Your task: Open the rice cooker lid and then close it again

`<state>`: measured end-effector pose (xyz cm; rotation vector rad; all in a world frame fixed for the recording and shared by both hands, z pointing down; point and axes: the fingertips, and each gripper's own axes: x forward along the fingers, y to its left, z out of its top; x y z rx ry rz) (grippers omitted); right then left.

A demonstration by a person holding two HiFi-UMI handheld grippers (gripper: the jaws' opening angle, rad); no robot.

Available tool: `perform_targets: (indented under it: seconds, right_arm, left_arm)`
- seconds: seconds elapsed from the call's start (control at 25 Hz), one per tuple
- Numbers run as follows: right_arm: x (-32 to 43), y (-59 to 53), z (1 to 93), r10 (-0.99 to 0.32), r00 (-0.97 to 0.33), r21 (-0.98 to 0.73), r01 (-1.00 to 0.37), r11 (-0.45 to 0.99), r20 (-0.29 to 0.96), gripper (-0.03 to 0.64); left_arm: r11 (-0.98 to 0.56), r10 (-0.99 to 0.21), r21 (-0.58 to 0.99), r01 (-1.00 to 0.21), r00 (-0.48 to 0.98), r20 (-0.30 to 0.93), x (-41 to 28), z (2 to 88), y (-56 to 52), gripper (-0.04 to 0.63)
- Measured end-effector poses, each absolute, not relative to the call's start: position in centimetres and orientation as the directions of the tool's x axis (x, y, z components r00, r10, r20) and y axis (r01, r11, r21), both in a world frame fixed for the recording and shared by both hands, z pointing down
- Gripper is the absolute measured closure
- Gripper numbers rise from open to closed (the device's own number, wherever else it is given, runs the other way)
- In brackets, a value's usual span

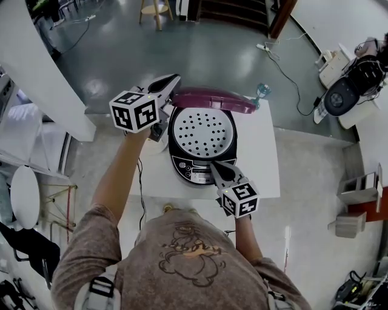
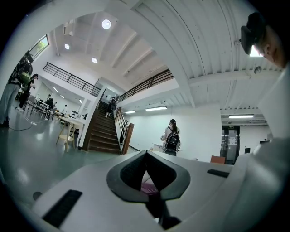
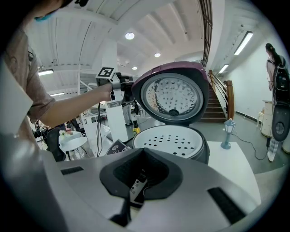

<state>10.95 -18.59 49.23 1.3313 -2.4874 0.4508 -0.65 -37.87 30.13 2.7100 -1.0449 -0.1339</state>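
One cooker stands on one white table, with one purple lid raised behind it and one holed tray in it. Two grippers are at the cooker: the left gripper by its lid, the right gripper at its front. Each carries one marker cube, the left cube and the right cube. One small lamp stands behind the cooker to its right. Farther right of the cooker sits one round appliance, far beyond it one stool, and to its left one round table.
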Motion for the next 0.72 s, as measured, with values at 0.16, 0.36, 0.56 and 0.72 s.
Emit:
perform_targets:
  seconds: [0.16,0.36,0.56,0.72]
  right_arm:
    - [10.9,-18.6,49.3,-0.75,-0.536,-0.14,-0.838,0.527,0.389,0.614]
    - [10.9,-18.5,49.2,-0.748,-0.538,-0.141,-0.837,0.529,0.388,0.614]
    - [10.9,-18.6,49.2,-0.747,-0.539,-0.141,-0.836,0.531,0.389,0.614]
    - [10.9,-18.5,49.1,-0.746,-0.541,-0.139,-0.835,0.532,0.388,0.614]
  left_arm:
    - [-0.729,-0.66,0.249,-0.637,0.751,-0.013,-0.5,29.5,-38.6,0.574]
    - [-0.745,-0.648,0.232,-0.626,0.761,-0.028,-0.4,28.7,-39.5,0.574]
    - [-0.752,-0.646,0.212,-0.625,0.762,-0.044,-0.2,27.9,-40.5,0.574]
    - [-0.758,-0.642,0.207,-0.618,0.764,-0.066,-0.2,27.2,-41.3,0.574]
